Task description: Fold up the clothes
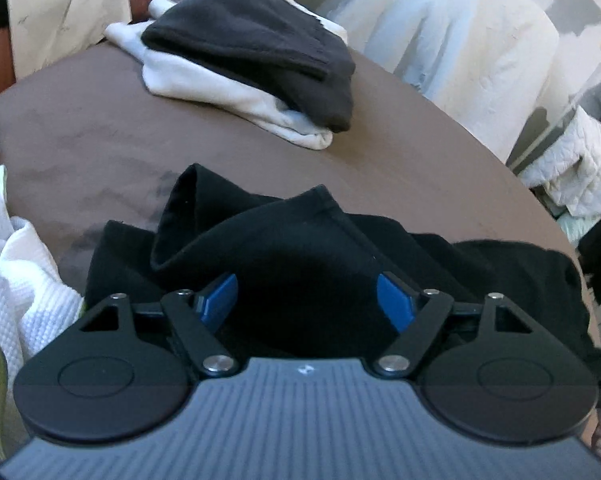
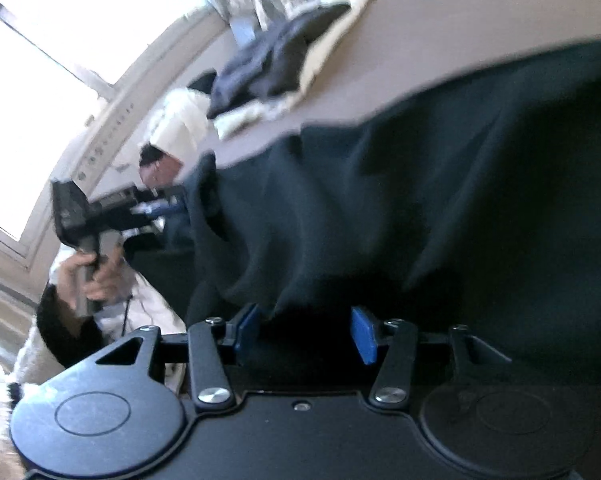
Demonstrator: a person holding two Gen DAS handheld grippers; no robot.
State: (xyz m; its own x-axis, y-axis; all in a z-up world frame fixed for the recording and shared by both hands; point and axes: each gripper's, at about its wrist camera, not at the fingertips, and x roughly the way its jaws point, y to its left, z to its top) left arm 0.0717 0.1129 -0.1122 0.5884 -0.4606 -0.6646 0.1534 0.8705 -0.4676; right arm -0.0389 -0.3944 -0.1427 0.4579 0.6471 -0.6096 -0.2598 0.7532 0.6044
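My left gripper (image 1: pixel 306 300) stands wide, its blue pads (image 1: pixel 220 300) clear of the crumpled black garment (image 1: pixel 284 240) lying between and beyond them on the brown worktop (image 1: pixel 100 128). My right gripper (image 2: pixel 306 334) is partly open over the same cloth. Folded clothes (image 1: pixel 252 64) sit at twelve o'clock.

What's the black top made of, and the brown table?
The black top looks like soft, matte fleece or thick cotton: it slumps in rounded folds without shine. The table looks like smooth, matte brown wood or laminate; which one is unclear.
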